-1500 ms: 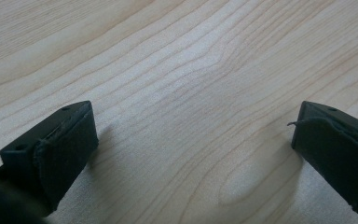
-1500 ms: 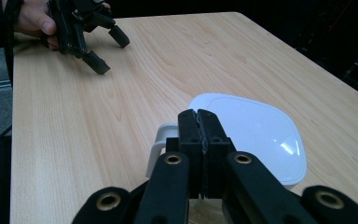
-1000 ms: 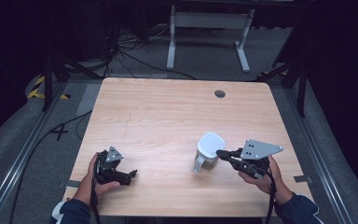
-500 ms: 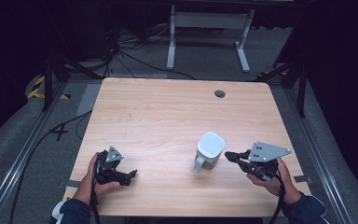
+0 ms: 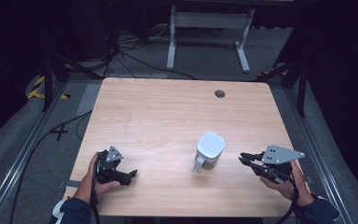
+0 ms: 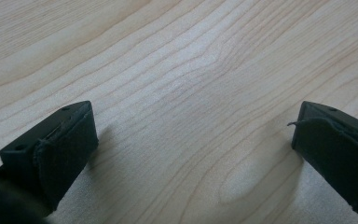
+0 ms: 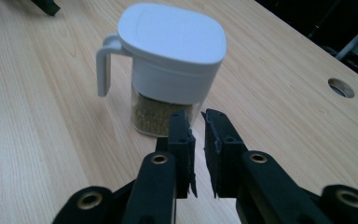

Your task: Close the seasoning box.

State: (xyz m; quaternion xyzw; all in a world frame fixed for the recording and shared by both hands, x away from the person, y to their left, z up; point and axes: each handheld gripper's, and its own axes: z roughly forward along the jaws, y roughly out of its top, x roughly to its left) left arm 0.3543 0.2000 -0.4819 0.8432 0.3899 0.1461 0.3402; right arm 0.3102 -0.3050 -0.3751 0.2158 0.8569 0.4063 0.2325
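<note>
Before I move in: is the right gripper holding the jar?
No, the right gripper is apart from the jar, jaws slightly parted, nothing between them.

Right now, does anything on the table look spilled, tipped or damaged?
Nothing stands out. The jar stands upright on the table, white lid seated, no spill around it. The right claw is clear of it.

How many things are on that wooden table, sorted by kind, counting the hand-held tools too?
Seasoning jar with white lid: 1
Hand-held grippers: 2, the left gripper and the right gripper
Total: 3
</note>
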